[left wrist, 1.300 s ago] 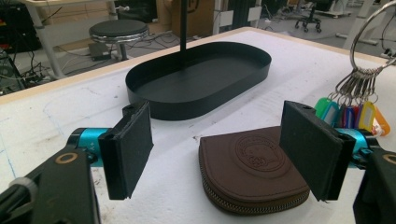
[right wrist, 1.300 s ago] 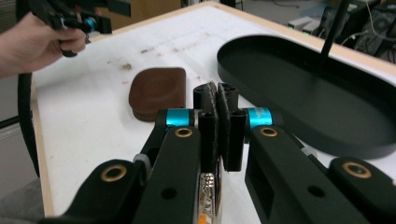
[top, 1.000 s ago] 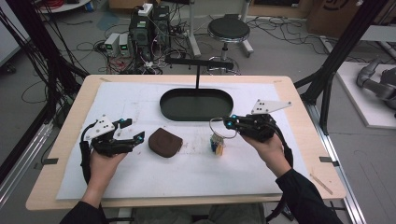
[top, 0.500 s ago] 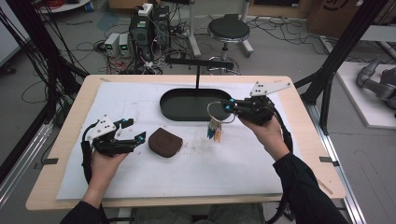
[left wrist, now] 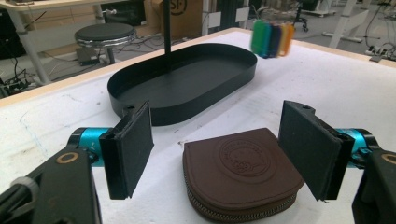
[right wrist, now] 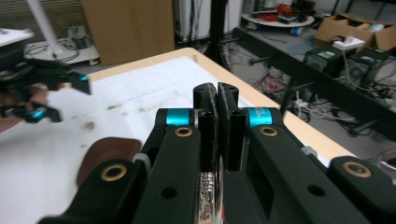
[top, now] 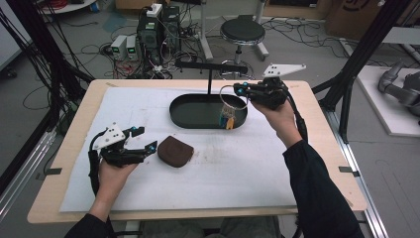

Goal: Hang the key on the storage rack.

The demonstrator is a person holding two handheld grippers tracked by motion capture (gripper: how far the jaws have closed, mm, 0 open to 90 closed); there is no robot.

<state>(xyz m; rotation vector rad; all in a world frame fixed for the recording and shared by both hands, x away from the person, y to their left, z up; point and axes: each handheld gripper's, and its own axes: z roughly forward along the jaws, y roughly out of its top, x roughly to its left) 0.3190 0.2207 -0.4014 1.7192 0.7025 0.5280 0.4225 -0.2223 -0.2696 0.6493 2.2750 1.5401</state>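
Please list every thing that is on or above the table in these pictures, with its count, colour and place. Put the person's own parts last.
table: one, light wood rim, white sheet on top.
tray: one, black, oval, far middle of the table.
stand: one, black post with a crossbar, rising at the tray's far side.
pouch: one, brown, zipped, lying flat on the sheet in front of the left gripper.
key ring: one, metal, with green, blue and orange tags hanging over the tray's right end.
stool: one, black, on the floor beyond the table.
left gripper: one, black, jaws open, either side of the pouch but apart from it.
right gripper: one, black, shut on the key ring, raised.
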